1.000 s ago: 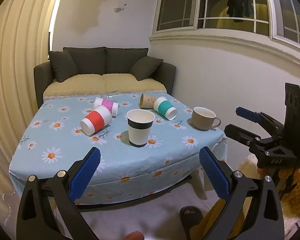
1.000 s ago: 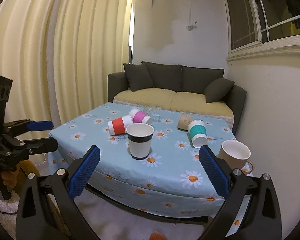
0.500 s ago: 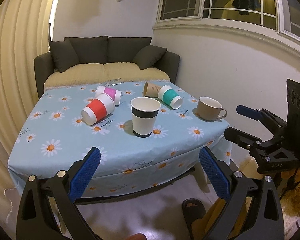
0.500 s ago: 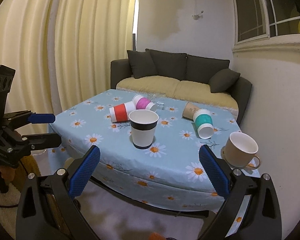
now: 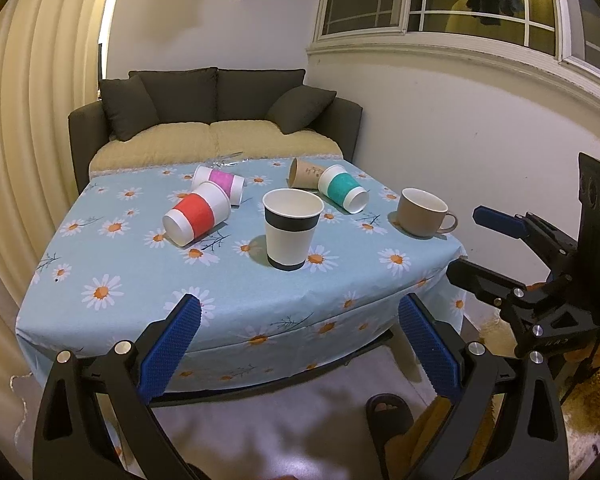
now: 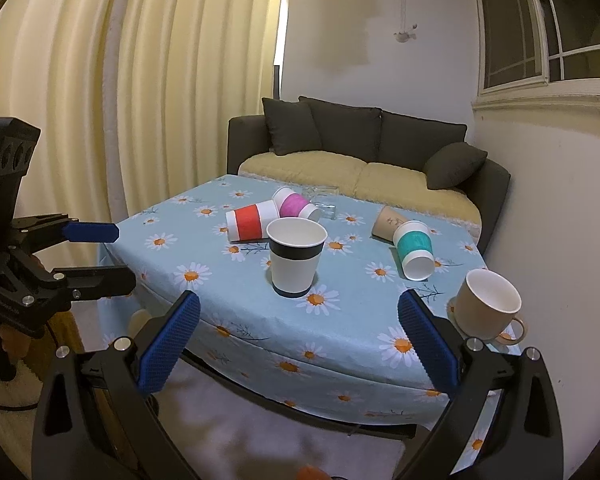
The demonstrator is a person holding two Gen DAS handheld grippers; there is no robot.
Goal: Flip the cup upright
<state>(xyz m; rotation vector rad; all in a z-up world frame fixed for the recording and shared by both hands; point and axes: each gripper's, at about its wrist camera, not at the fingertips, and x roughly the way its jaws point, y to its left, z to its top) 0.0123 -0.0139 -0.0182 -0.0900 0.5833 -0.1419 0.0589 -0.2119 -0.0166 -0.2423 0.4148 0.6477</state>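
Note:
A white paper cup with a black band [image 5: 293, 232] [image 6: 297, 255] stands upright near the table's front. Lying on their sides behind it are a red-sleeved cup [image 5: 198, 219] [image 6: 252, 222], a pink-sleeved cup [image 5: 220, 182] [image 6: 296, 205], a teal-sleeved cup [image 5: 343, 189] [image 6: 414, 249] and a brown cup [image 5: 305, 173] [image 6: 389, 222]. My left gripper [image 5: 300, 352] is open and empty, short of the table's front edge. My right gripper [image 6: 298, 350] is open and empty, also short of the table. Each gripper shows in the other's view, the right one [image 5: 496, 248] and the left one [image 6: 100, 252].
A beige mug [image 5: 422, 213] [image 6: 486, 305] stands upright at the table's right corner. The table has a blue daisy cloth [image 5: 120, 280] [image 6: 360, 320]. A dark sofa [image 5: 216, 120] stands behind, a curtain [image 5: 28, 140] at left, a wall [image 5: 460, 140] at right.
Both grippers have moved forward and higher, so the table looks closer and more from above. The cups have not moved. Both grippers stay open.

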